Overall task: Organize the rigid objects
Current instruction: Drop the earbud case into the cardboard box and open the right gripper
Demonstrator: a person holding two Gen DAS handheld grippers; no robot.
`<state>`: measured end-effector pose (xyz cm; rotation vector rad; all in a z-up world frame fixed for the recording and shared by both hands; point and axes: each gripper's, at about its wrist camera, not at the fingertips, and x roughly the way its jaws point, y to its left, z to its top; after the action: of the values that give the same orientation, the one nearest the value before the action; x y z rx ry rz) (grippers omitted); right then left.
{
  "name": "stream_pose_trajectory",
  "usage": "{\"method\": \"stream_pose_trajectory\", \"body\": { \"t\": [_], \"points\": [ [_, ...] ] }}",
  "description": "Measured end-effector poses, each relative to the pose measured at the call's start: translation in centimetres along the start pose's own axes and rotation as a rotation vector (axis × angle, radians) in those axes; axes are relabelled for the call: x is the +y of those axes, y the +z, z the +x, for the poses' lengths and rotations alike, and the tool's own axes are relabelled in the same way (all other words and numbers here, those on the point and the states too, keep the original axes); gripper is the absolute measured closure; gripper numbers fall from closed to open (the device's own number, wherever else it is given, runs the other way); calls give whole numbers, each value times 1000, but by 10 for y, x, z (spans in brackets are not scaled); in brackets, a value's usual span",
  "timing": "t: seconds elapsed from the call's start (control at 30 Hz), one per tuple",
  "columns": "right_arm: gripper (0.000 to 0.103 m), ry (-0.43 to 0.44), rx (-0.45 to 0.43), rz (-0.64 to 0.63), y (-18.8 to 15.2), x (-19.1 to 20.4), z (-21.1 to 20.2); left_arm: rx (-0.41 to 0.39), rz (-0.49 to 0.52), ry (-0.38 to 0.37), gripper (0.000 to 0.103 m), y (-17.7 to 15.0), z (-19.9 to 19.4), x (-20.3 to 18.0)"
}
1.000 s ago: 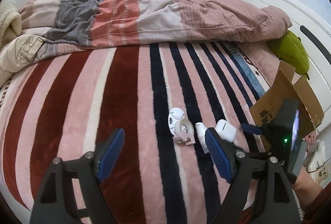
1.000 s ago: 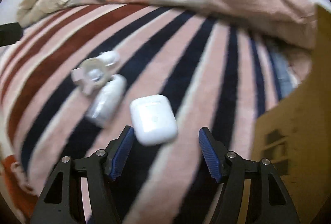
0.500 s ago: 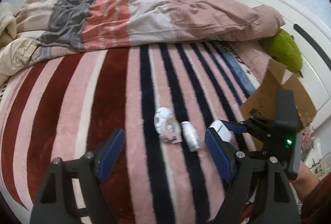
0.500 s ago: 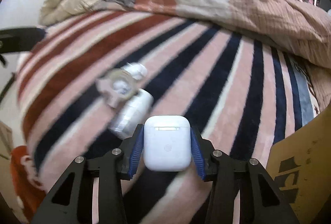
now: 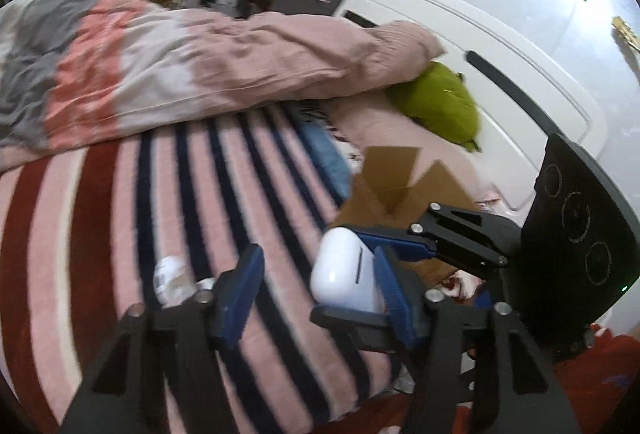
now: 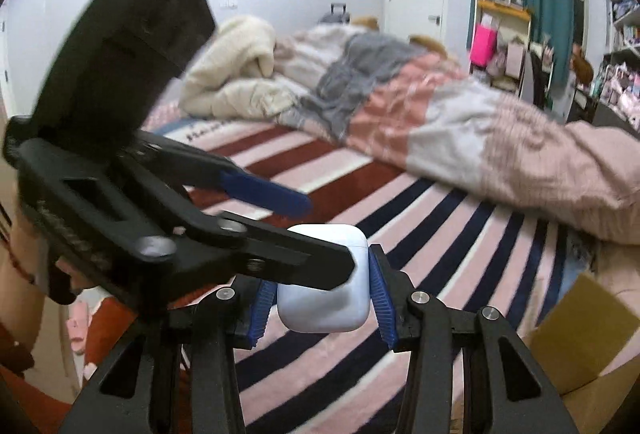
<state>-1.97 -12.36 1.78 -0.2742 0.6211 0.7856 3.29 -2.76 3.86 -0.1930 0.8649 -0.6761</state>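
Observation:
My right gripper (image 6: 320, 298) is shut on a white earbud case (image 6: 325, 294) and holds it up above the striped blanket. In the left wrist view the same case (image 5: 346, 270) sits between my left gripper's open fingers (image 5: 316, 286), with the right gripper's blue pad (image 5: 394, 242) against it. My left gripper reaches across in the right wrist view, its fingers (image 6: 276, 193) apart, one above the case. A white round object and a tape dispenser (image 5: 172, 280) lie on the blanket, partly hidden behind my left finger. An open cardboard box (image 5: 400, 189) stands to the right.
A rumpled pink and grey duvet (image 5: 180, 69) covers the far half of the bed. A green plush (image 5: 440, 105) lies by the white headboard (image 5: 500, 65). The box corner also shows in the right wrist view (image 6: 580, 334). Shelves and a door stand beyond.
My right gripper closed on the earbud case and lifted it off the blanket. My left gripper swung right and now brackets the held case.

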Motion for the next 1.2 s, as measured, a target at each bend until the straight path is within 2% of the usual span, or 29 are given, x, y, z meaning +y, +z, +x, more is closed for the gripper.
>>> {"method": "stream_pose_trajectory", "body": {
  "t": [0.1, 0.2, 0.33, 0.57, 0.7, 0.77, 0.83, 0.97, 1.03, 1.1, 1.2],
  "points": [
    [64, -36, -41, 16, -2, -19, -24, 28, 46, -66, 75, 17, 17, -30],
    [64, -61, -59, 58, -11, -44, -45, 62, 105, -86, 75, 32, 46, -61],
    [64, -112, -58, 122, -29, -85, -72, 146, 158, -115, 75, 48, 95, -93],
    [64, -151, 87, 281, -66, -147, -81, 297, 197, -135, 75, 47, 165, -119],
    [64, -193, 175, 270, -75, -153, -74, 329, 228, -111, 75, 43, 176, -124],
    [64, -197, 208, 271, -76, -154, -68, 323, 227, -93, 71, 44, 176, -122],
    [64, -201, 242, 278, -79, -156, -63, 295, 222, -83, 54, 45, 164, -115],
    [60, -231, 262, 267, -75, -153, -59, 209, 198, -55, 48, 49, 124, -96],
    [42, -233, 250, 262, -68, -147, -60, 157, 176, -33, 39, 51, 97, -82],
    [34, -221, 217, 237, -55, -138, -59, 102, 153, 33, 36, 50, 68, -64],
    [33, -178, 168, 180, -31, -115, -54, 41, 100, 150, 33, 41, 28, -30]
  ]
}}
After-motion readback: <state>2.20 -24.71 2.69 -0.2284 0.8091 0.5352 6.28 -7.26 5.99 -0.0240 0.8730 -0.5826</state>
